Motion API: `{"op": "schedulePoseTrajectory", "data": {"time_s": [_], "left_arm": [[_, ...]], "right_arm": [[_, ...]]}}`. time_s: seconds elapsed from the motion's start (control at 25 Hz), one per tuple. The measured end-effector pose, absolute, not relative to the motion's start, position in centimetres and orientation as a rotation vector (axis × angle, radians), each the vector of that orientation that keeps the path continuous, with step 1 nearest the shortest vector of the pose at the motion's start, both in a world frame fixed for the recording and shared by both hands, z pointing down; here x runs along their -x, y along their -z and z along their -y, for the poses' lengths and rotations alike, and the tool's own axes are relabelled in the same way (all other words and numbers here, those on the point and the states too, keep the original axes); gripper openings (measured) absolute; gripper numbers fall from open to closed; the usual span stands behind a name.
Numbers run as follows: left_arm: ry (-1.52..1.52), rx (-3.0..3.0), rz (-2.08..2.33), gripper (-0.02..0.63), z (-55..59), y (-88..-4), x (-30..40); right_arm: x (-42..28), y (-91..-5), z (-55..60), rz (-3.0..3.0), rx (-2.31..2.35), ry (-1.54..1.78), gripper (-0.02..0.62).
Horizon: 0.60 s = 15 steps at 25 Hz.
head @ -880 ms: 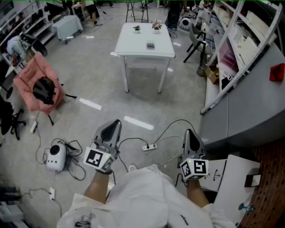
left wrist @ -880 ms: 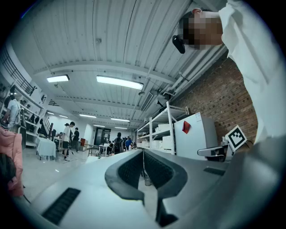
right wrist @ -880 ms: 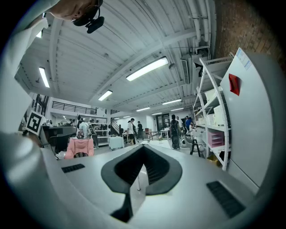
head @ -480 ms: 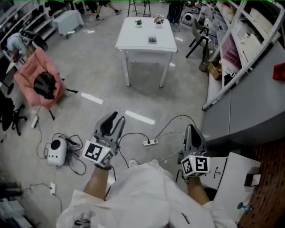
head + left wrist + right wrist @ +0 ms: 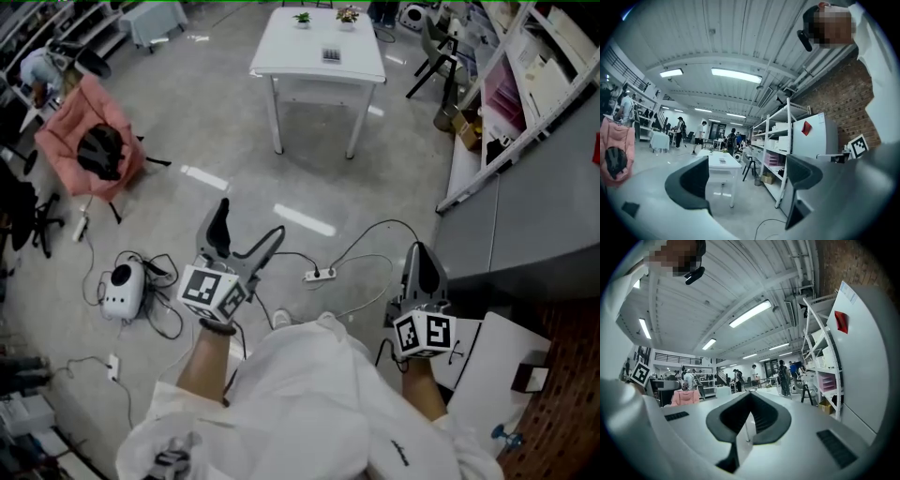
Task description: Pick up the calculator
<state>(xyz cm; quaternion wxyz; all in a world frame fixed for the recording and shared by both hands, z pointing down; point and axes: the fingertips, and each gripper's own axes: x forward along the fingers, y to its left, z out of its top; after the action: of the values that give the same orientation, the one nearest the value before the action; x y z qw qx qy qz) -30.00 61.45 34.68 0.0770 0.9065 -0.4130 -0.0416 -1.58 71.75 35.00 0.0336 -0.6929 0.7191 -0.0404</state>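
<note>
**Nearest the camera.** The person wears a white garment [image 5: 309, 403] and holds both grippers out level over the floor. The left gripper [image 5: 248, 225] has its jaws spread wide. Its own view shows nothing between them but the room beyond. The right gripper [image 5: 749, 416] has its jaws closed against each other, and nothing is pinched between them. Neither gripper touches anything.

**Floor, middle distance.** Just ahead of the grippers, a white power strip [image 5: 319, 276] and loose black cables lie on the concrete. To the left of the left gripper, a small white device [image 5: 122, 289] sits among more cable. Further left is a chair draped in pink cloth [image 5: 89, 141]. Grey cabinets and white shelving [image 5: 511, 103] run along the right side.

**Far end.** A white desk [image 5: 281, 56] stands well apart from both grippers, across open floor. The calculator [image 5: 331, 54] lies flat on the desk top, toward the right side. Two small potted plants [image 5: 348, 14] stand near the far edge, behind it.

**Progress.** In my judgement the task is at its very start, since the calculator is untouched and out of reach. All of it remains: closing the gap to the desk, bringing a gripper down so that open jaws stand either side of the calculator, closing on it and lifting it clear. The left gripper, already open, looks the likelier one to make the grasp. The cables underfoot are a tripping hazard on the way.
</note>
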Motion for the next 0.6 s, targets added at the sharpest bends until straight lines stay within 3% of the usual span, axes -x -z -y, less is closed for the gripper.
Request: {"op": "schedulePoseTrajectory", "data": {"time_s": [0.6], "left_arm": [[-0.037,-2.657,1.342,0.491,-62.6,-37.1,26.1]], "right_arm": [[-5.2,-38.7,-71.3,-2.261,2.079,0.236,0.017]]}}
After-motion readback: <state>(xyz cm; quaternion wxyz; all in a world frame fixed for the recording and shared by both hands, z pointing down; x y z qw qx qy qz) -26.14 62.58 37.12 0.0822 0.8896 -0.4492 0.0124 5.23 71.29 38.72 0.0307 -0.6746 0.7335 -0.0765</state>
